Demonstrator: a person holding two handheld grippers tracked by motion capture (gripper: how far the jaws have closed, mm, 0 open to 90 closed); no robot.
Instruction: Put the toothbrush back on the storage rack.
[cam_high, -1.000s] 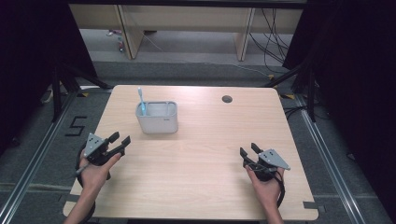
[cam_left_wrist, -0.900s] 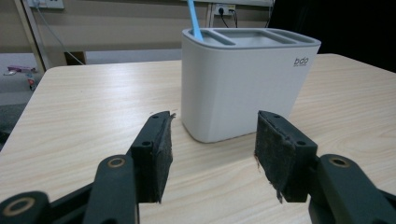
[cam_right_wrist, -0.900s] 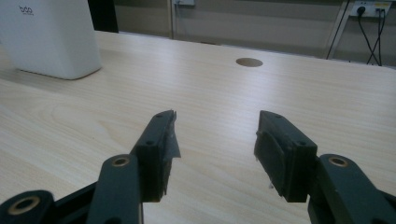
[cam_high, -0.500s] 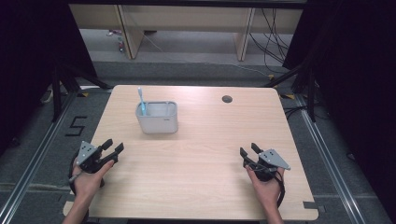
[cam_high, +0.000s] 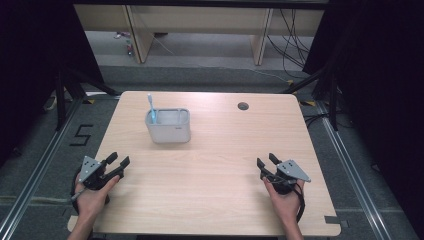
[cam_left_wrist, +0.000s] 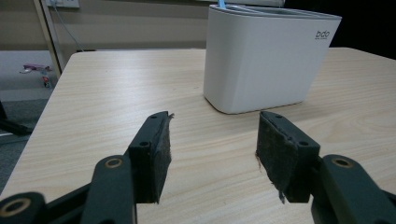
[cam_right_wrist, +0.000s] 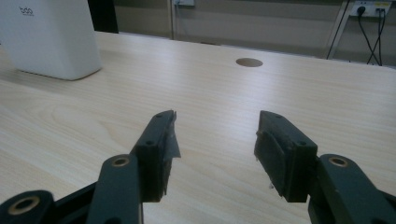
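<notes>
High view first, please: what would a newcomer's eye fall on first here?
Probably the white holder standing alone toward the far left of the wooden table, a light-blue toothbrush sticking up from its left end. Next, the left claw and right claw, both open, near the table's front corners.

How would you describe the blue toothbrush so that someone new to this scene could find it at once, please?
On the wooden table, look toward its far left part for the white rectangular holder. The toothbrush stands upright in the holder's left end, its pale blue handle poking above the rim, the one coloured thing on the table.
</notes>
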